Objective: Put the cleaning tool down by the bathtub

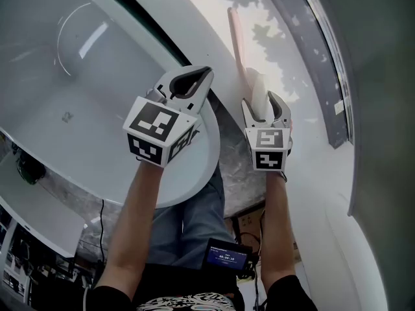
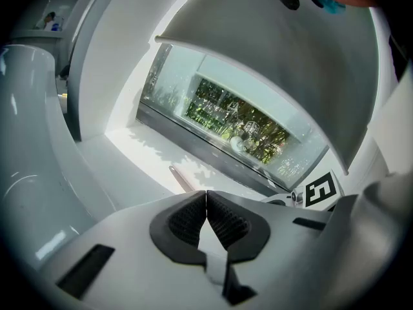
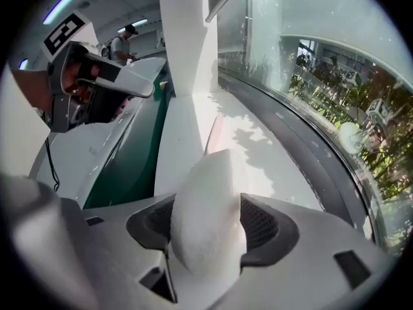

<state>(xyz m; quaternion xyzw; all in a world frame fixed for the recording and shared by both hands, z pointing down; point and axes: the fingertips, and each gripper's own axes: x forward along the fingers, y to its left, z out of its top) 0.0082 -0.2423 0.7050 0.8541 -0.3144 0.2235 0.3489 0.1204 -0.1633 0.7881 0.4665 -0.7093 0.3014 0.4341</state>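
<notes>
The cleaning tool has a thin pink handle [image 1: 235, 37] and a soft white head [image 1: 259, 94]. It lies on the white ledge [image 1: 207, 18] beside the bathtub [image 1: 162, 193], handle pointing away from me. My right gripper [image 1: 264, 103] points steeply down over the head. In the right gripper view the white head [image 3: 206, 192] sits between the spread jaws of my right gripper [image 3: 206, 217], which is open. The handle [image 3: 213, 134] runs ahead along the ledge. My left gripper [image 1: 198, 76] hovers over the tub rim. It [image 2: 206, 197] is shut, pads together, on nothing.
A dark-framed curved window [image 1: 318, 50] runs along the ledge's far side, with trees outside [image 2: 239, 118]. The tub basin [image 1: 71, 89] fills the left. My legs and a small display [image 1: 225, 258] are below. A person [image 3: 126, 41] stands far off.
</notes>
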